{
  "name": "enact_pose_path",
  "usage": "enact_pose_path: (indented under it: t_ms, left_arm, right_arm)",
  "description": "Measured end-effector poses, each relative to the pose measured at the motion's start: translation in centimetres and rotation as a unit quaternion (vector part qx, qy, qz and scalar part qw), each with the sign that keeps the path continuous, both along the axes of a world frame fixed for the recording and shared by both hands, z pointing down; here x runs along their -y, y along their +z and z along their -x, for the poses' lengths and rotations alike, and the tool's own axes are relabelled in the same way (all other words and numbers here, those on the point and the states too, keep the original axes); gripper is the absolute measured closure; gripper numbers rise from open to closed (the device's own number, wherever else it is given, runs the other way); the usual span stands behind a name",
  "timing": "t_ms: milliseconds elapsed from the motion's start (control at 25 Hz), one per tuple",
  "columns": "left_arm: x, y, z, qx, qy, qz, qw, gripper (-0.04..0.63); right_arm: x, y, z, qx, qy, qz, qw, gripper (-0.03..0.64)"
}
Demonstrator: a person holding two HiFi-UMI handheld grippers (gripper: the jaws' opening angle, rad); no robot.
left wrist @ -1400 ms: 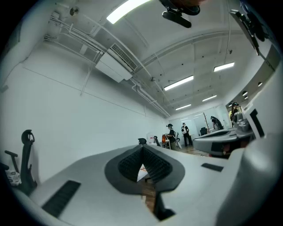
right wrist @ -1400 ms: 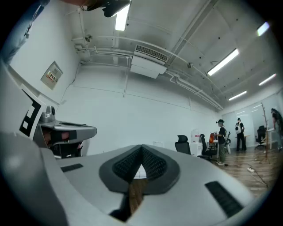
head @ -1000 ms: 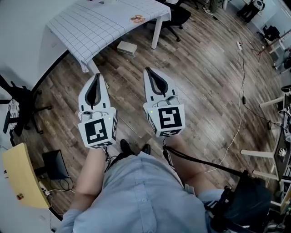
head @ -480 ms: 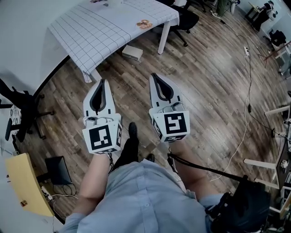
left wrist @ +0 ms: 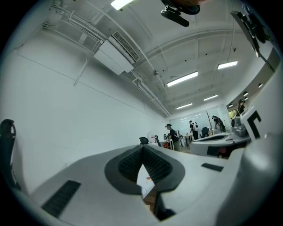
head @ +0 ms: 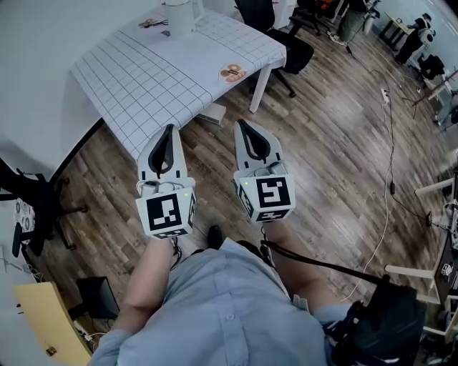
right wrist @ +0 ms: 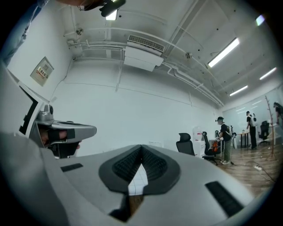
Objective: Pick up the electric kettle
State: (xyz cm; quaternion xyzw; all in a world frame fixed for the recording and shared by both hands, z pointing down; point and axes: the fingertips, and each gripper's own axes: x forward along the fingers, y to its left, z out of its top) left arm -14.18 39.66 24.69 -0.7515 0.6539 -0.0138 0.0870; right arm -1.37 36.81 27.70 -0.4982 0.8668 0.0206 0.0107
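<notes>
The white electric kettle (head: 180, 14) stands upright at the far end of a white table covered with a grid-patterned cloth (head: 154, 78), well apart from both grippers. A small round brown-and-white item (head: 232, 71) lies near the table's right edge. The left gripper (head: 169, 129) hovers at the table's near edge and the right gripper (head: 240, 124) over the wood-plank floor (head: 336, 136) just beside it. Each has its jaws pressed together with nothing between them. A black office chair (head: 286, 44) stands beyond the table.
</notes>
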Motion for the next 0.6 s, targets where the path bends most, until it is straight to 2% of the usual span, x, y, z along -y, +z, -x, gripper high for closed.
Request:
enact_pose_path:
  t_ms: [160, 600]
  left_arm:
    - [3.1, 0.2, 0.7, -0.007, 0.011, 0.005, 0.9999, 0.595]
    - [13.1, 3.4, -1.1, -0.006, 0.023, 0.032, 0.9992, 0.595]
  right_arm:
    - [2.8, -0.8, 0.9, -0.006, 0.005, -0.005, 1.000, 0.615]
    - [12.9, 1.3, -1.1, -0.009, 0.021, 0.010, 1.000, 0.615]
